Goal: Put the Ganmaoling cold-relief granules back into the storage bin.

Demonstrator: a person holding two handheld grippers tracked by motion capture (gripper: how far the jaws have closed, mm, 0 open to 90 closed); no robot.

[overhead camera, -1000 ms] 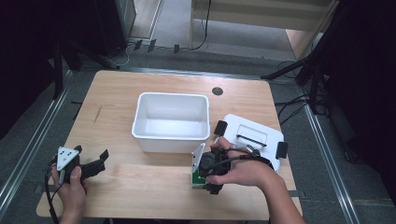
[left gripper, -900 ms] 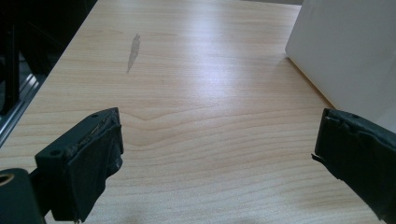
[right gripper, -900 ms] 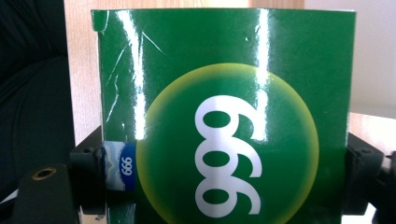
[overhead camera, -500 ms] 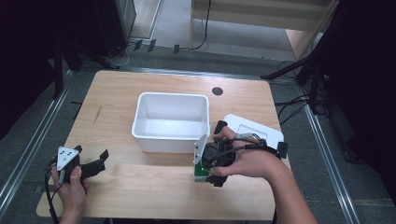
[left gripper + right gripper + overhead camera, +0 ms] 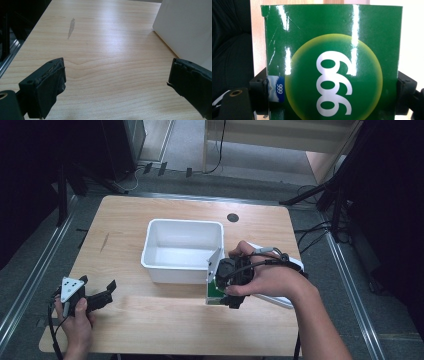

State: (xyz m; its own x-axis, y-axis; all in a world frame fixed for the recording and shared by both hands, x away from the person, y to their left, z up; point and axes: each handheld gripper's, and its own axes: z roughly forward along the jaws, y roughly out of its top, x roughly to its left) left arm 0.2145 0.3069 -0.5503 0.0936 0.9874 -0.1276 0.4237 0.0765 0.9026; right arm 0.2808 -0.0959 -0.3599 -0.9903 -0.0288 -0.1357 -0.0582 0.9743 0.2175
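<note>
The left claw (image 5: 102,299) rests idle and wide open on the wooden tabletop (image 5: 150,320), nothing between its jaws. Right of it, the right claw (image 5: 222,287), clamped on a glossy green cardboard box (image 5: 332,62), has lifted it beside the white plastic bin (image 5: 182,249); dropping it in looks next.

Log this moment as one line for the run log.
right gripper: shut on green box, lifted beside white bin | left gripper: open, holding nothing, over table
</note>
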